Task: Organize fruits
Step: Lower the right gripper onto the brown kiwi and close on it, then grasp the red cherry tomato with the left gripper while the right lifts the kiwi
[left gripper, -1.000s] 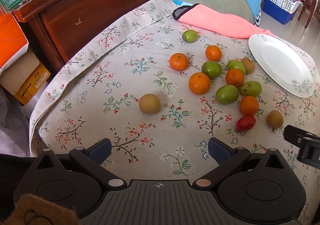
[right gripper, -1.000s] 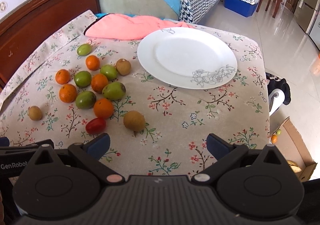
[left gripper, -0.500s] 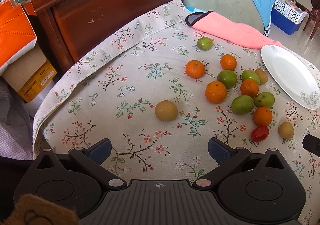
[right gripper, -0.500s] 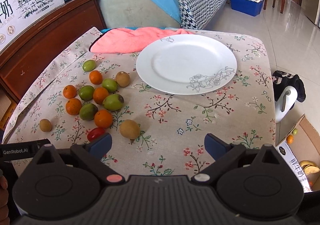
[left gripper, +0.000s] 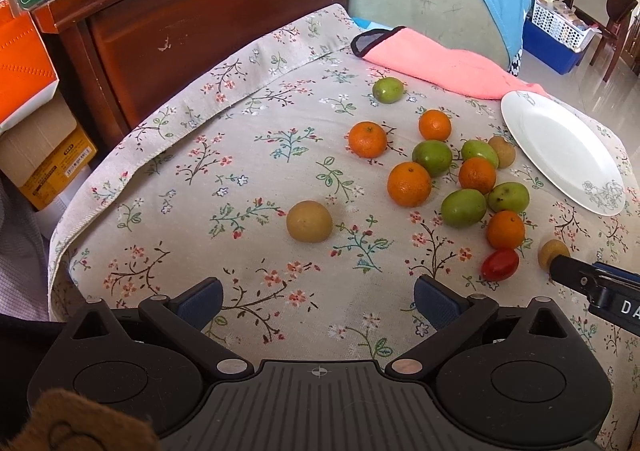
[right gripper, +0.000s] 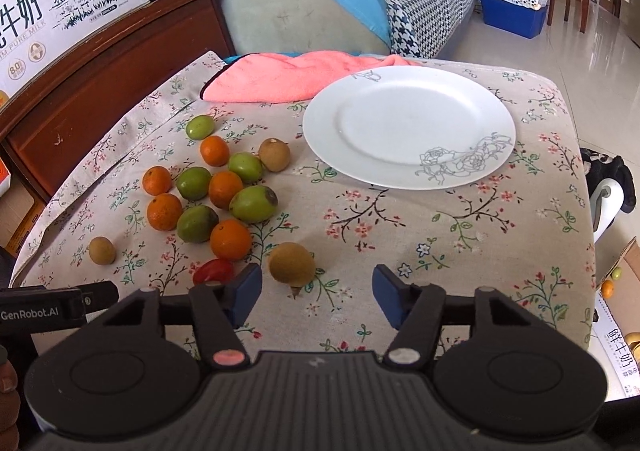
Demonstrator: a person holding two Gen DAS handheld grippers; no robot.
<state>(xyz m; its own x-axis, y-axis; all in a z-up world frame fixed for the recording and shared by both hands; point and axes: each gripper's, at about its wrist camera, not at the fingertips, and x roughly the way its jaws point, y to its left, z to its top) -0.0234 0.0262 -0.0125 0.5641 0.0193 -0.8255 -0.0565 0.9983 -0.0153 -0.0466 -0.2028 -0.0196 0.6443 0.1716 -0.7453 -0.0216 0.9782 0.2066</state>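
Near the table's front edge, the right tool (right gripper: 316, 293) has just been closing to a middling gap, nothing gripped yet; a brown fruit (right gripper: 291, 263) sits just beyond its pads. Next: advance, pinch, carry to the white plate (right gripper: 408, 123) (still bare). The left tool (left gripper: 318, 301) hovers wide. Floral cloth, sofa behind.
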